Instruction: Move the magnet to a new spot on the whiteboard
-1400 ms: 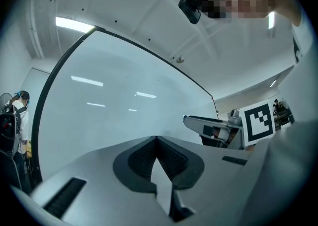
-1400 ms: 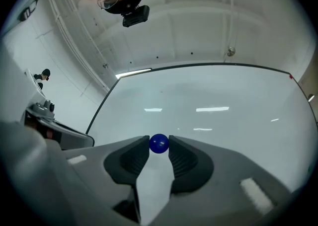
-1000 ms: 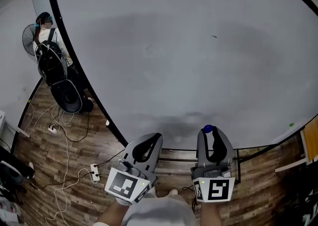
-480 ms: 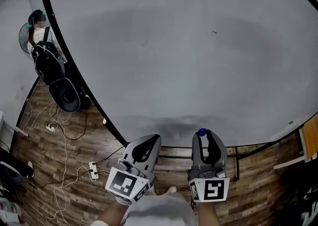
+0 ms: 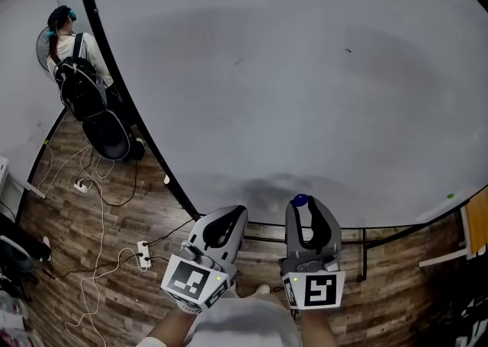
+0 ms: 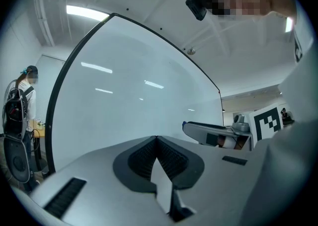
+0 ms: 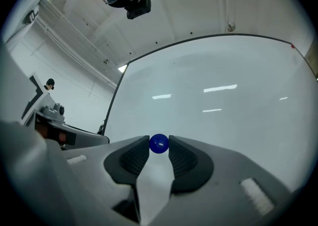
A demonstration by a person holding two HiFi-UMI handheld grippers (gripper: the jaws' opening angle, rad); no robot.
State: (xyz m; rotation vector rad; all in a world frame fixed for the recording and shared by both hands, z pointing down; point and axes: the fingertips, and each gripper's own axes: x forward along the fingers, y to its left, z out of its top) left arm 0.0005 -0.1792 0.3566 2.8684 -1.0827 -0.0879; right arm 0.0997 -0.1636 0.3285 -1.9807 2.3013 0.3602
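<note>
A small round blue magnet (image 7: 159,143) sits pinched between the tips of my right gripper (image 7: 159,145), which is shut on it. In the head view the blue magnet (image 5: 300,200) shows at the tip of my right gripper (image 5: 300,204), close to the lower edge of the big whiteboard (image 5: 290,78); whether it touches the board is unclear. My left gripper (image 5: 226,216) is beside it on the left, shut with nothing in it; its pads (image 6: 157,143) meet in the left gripper view.
The whiteboard's black frame (image 5: 122,101) runs down the left. A person with a backpack (image 5: 76,71) stands at the far left beside a round fan. Cables and a power strip (image 5: 142,255) lie on the wooden floor.
My right gripper with the magnet has drifted left, toward the left gripper, along the board's lower edge. The head view has shifted slightly. The left gripper has hardly moved.
</note>
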